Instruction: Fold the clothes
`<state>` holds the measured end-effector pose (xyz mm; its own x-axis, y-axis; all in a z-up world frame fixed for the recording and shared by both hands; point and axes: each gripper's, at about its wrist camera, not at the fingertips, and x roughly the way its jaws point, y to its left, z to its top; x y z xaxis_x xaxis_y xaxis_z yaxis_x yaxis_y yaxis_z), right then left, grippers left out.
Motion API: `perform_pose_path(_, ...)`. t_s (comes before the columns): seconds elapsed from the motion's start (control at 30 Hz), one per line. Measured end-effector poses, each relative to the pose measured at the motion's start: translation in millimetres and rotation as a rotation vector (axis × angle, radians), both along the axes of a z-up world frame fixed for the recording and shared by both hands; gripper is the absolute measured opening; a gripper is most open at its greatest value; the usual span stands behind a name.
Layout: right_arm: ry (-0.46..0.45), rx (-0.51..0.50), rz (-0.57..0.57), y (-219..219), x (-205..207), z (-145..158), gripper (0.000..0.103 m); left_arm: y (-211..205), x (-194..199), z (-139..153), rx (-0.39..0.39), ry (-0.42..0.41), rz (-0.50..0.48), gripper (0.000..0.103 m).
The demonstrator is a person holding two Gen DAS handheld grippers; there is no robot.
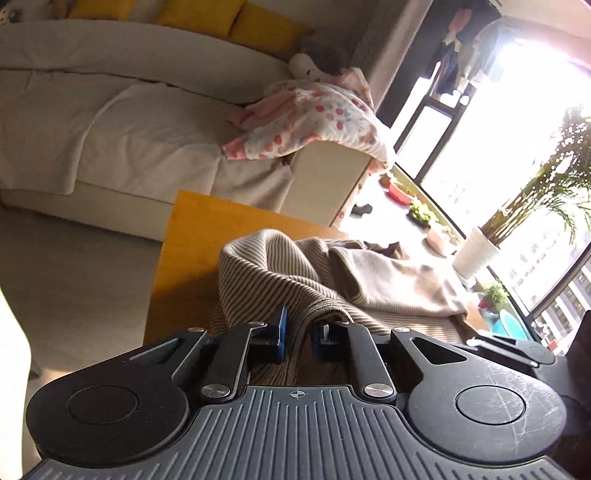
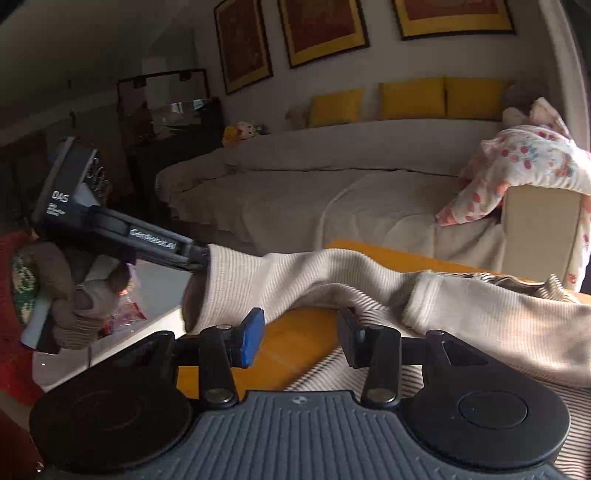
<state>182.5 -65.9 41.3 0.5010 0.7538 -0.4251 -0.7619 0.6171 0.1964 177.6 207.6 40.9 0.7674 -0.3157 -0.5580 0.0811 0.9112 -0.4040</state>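
Left hand-held gripper [image 1: 298, 338]: jaws drawn close together, clamped on the ribbed cuff edge of the striped garment [image 1: 369, 280], which passes up between the pads. From the right wrist view this gripper [image 2: 201, 258] is seen side-on, held in the person's hand [image 2: 70, 295], its tip buried in the open end of the sleeve [image 2: 280, 280].

Right hand-held gripper [image 2: 299, 341]: jaws partly apart, nothing between the pads; bare yellow worktop [image 2: 295, 332] shows through the gap. The sleeve lies just beyond the fingertips, not touching them.

Striped garment: knit top in beige with fine dark stripes, ribbed texture, pale cuff. One sleeve is stretched out and lifted off the worktop toward the left gripper; the body lies crumpled in loose folds on the far part of the worktop, partly inside out, with one layer spread flat under the right gripper's frame.

Worktop: yellow-orange wood, corner visible past the garment.

Sofa [image 2: 332, 192]: cream, draped with a pale throw, beyond the worktop. Floral cloth [image 1: 314, 122], white with red and pink print, hangs over its armrest. Yellow cushions [image 2: 412, 98] line the back.

Framed pictures [image 2: 321, 29]: on the far wall above the sofa.
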Motion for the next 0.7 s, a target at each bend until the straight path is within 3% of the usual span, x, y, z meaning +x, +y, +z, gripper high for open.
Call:
perform_pose_path(0.03, 0.014, 0.010, 0.020, 8.8, -1.1, -1.0, 0.055, -4.4, 1.2, 2.1, 0.001, -0.006, -0.009, 0.014)
perform_pose_path(0.17, 0.036, 0.017, 0.009, 37.4, 7.7, -8.5, 0.052, -18.6, 7.0, 9.5, -0.044, -0.030, -0.045, 0.012)
perform_pose_path(0.2, 0.043, 0.006, -0.012, 41.3, 15.5, -10.0, 0.034, -20.8, 8.2, 11.4, -0.053, -0.037, -0.046, 0.013)
perform_pose_path(0.23, 0.049, -0.006, -0.031, 43.3, 23.7, -10.8, 0.014, -22.3, 9.3, 13.3, -0.061, -0.044, -0.044, 0.025)
perform_pose_path(0.27, 0.043, -0.010, -0.065, 38.7, 32.1, -7.8, 0.010, -21.0, 10.2, 14.5, -0.081, -0.050, -0.032, 0.035)
perform_pose_path(0.3, 0.034, -0.012, -0.100, 32.9, 40.6, -4.0, 0.008, -18.4, 10.9, 15.3, -0.107, -0.056, -0.014, 0.059)
perform_pose_path(0.33, 0.025, -0.015, -0.136, 27.2, 49.1, -0.3, 0.004, -15.6, 11.1, 16.1, -0.133, -0.065, 0.001, 0.073)
perform_pose_path(0.4, -0.020, -0.003, -0.224, 2.3, 67.3, 17.8, 0.004, -10.8, 11.6, 17.6, -0.174, -0.084, 0.025, 0.080)
perform_pose_path(0.5, -0.086, 0.021, -0.366, -42.5, 92.4, 45.6, 0.004, -16.7, 18.5, 17.4, -0.172, -0.095, 0.044, 0.091)
perform_pose_path(0.63, -0.139, 0.042, -0.545, -104.5, 118.5, 70.0, 0.004, -44.2, 35.4, 10.1, -0.122, -0.078, -0.011, 0.095)
perform_pose_path(0.7, -0.112, 0.052, -0.610, -135.3, 131.0, 70.0, 0.004, -60.9, 44.3, 5.3, -0.084, -0.064, -0.051, 0.095)
